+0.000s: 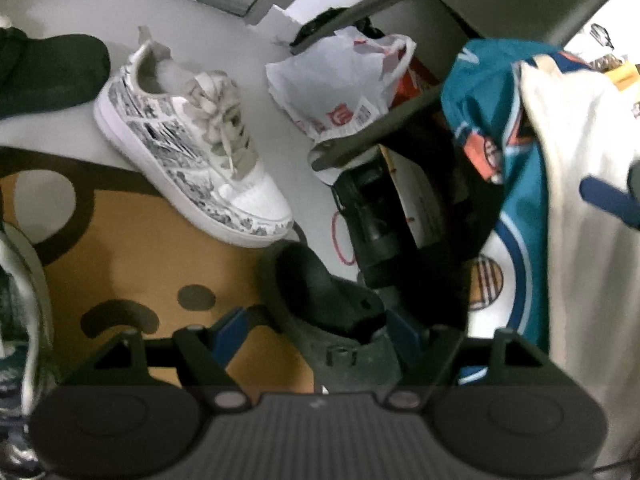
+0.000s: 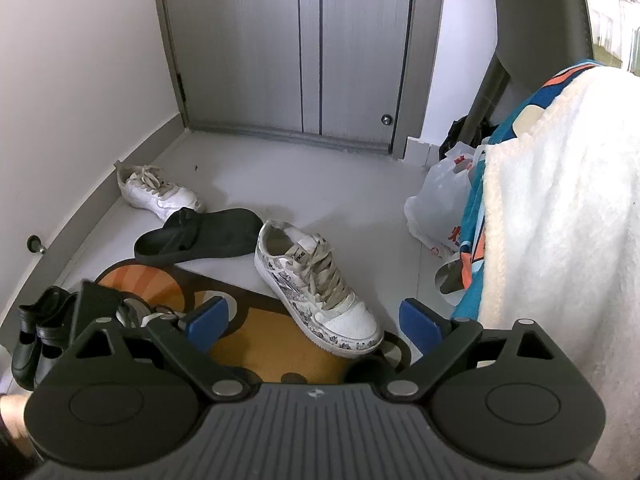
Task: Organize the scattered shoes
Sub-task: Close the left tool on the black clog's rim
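Note:
A white sneaker with black print (image 1: 192,148) lies on the grey floor, its toe on the orange mat (image 1: 132,260); it also shows in the right wrist view (image 2: 320,288). My left gripper (image 1: 316,330) is open, with a black clog (image 1: 332,312) between its blue pads; whether the pads touch the clog is unclear. My right gripper (image 2: 316,320) is open and empty above the mat (image 2: 260,344). A black slipper (image 2: 200,236) and a plain white sneaker (image 2: 158,192) lie farther back. Black shoes (image 2: 36,332) stand at the left.
A grey sliding door (image 2: 296,48) closes the far end. A white plastic bag (image 2: 440,200) sits by a dark shelf frame (image 1: 384,128) at the right. A teal jersey and white towel (image 2: 560,200) hang at the right. A wall (image 2: 80,80) runs along the left.

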`<action>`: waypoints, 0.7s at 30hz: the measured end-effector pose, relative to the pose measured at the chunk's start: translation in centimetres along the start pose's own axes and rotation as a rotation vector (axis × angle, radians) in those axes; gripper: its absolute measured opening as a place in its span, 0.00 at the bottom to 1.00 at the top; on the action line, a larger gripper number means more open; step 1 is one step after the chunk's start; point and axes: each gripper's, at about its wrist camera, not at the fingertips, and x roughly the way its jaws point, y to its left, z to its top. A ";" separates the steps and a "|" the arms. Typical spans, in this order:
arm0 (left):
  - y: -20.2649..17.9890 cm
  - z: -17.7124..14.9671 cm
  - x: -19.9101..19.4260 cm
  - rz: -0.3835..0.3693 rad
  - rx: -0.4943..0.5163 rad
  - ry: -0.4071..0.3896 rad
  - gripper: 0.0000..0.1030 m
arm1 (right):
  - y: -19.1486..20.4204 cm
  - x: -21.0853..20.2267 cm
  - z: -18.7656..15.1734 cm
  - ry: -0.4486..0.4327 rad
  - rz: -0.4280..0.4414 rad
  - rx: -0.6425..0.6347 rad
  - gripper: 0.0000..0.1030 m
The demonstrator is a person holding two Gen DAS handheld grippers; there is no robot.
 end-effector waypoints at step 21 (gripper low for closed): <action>-3.4 -1.6 10.9 -0.159 0.021 0.058 0.75 | -2.7 1.5 -0.5 0.107 0.082 0.270 0.93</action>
